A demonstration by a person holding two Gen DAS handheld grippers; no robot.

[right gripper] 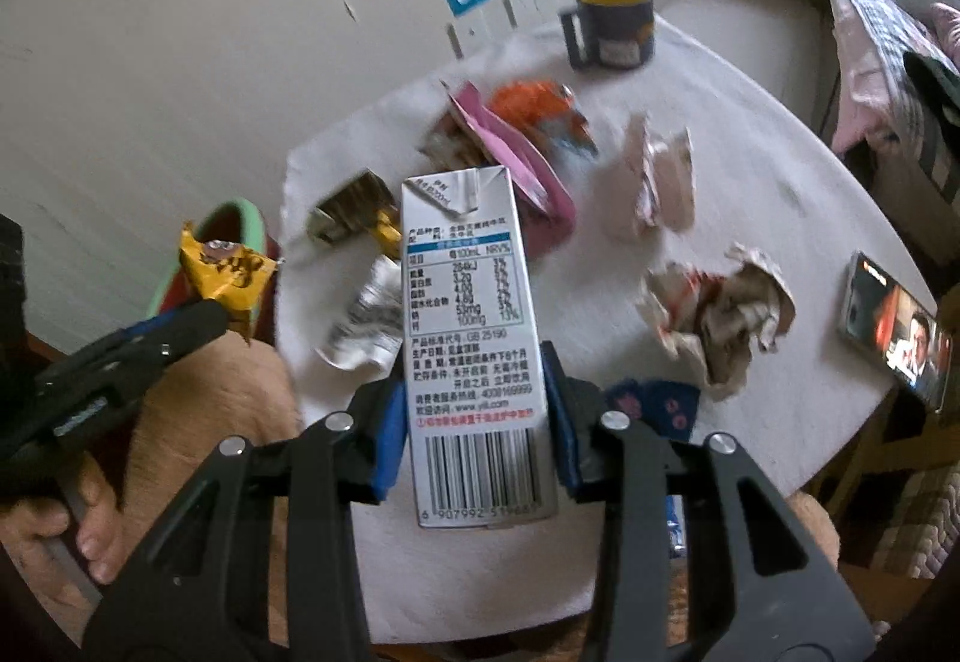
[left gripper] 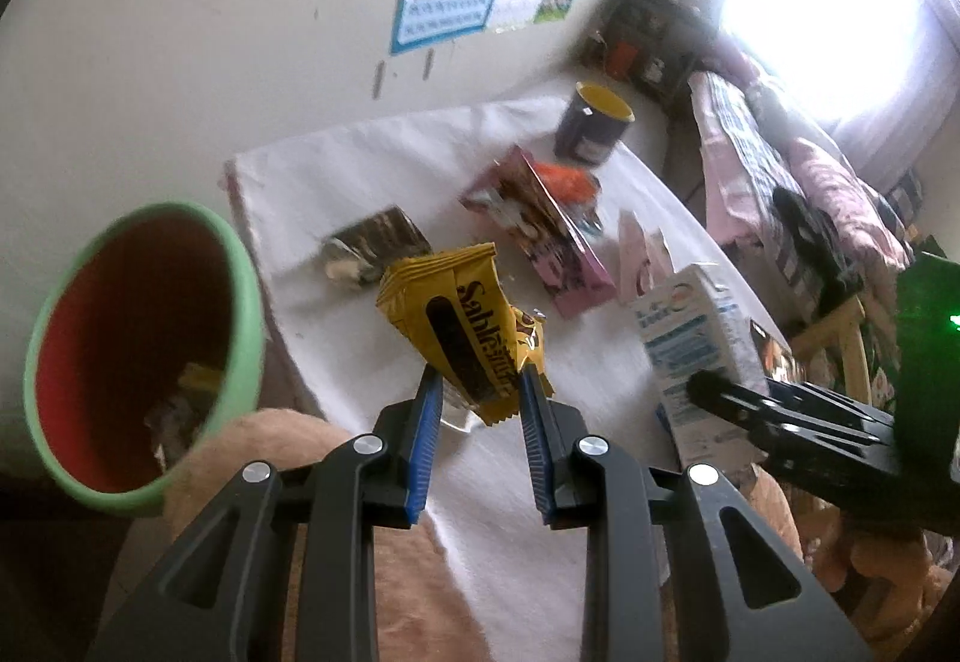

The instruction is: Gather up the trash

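My left gripper (left gripper: 480,392) is shut on a yellow snack wrapper (left gripper: 456,326) and holds it above the white table, just right of a green bin with a red inside (left gripper: 138,356) that has some trash in it. My right gripper (right gripper: 474,398) is shut on a white and blue milk carton (right gripper: 474,338), held upright above the table's near edge. The carton also shows in the left wrist view (left gripper: 696,344), and the wrapper in the right wrist view (right gripper: 225,266). On the table lie a pink packet (right gripper: 510,152), an orange wrapper (right gripper: 540,110), crumpled papers (right gripper: 720,314) and a dark wrapper (right gripper: 351,209).
A blue mug with a yellow inside (right gripper: 612,23) stands at the table's far side. A phone with a lit screen (right gripper: 894,332) lies at the right edge. The white cloth (right gripper: 750,170) covers the table. A wall with a poster is behind; a bed is on the right.
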